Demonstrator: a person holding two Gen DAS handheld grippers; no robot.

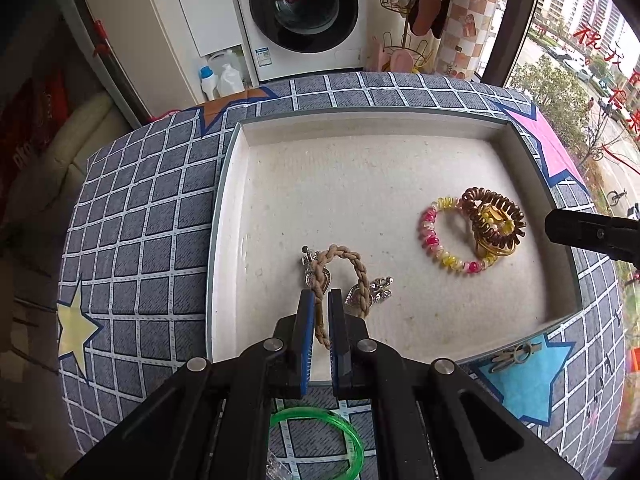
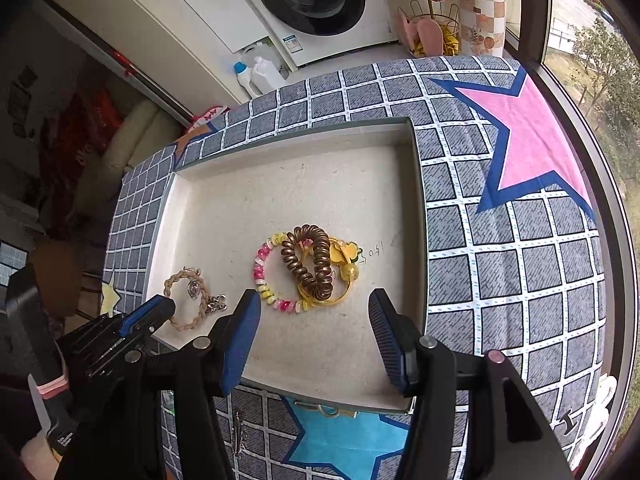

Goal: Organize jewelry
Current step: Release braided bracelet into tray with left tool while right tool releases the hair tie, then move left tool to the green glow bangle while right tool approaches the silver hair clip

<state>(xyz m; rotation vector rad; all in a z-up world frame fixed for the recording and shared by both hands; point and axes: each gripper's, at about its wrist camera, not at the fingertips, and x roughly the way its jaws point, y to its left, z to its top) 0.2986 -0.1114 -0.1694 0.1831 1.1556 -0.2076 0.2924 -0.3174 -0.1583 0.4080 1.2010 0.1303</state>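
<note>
A white tray [image 1: 224,208] with a grey rim lies on the checked cloth. My left gripper [image 1: 320,300] is shut on a tan braided bracelet [image 1: 356,264] with silver charms, at the tray's near left. To its right lie a pink and yellow bead bracelet [image 1: 430,236], a brown spiral hair tie [image 1: 496,204] and a gold bangle [image 1: 494,250], piled together. In the right wrist view my right gripper [image 2: 316,320] is open just in front of that pile [image 2: 308,268], with nothing between its fingers. The left gripper [image 2: 160,308] and braided bracelet [image 2: 186,300] show at the left there.
A green bangle [image 1: 320,436] lies on the cloth in front of the tray. A metal clip [image 1: 516,354] sits on the blue star [image 2: 344,440], and another clip [image 2: 240,436] lies beside it. A washing machine [image 1: 304,8] stands beyond the table, and a window is at the right.
</note>
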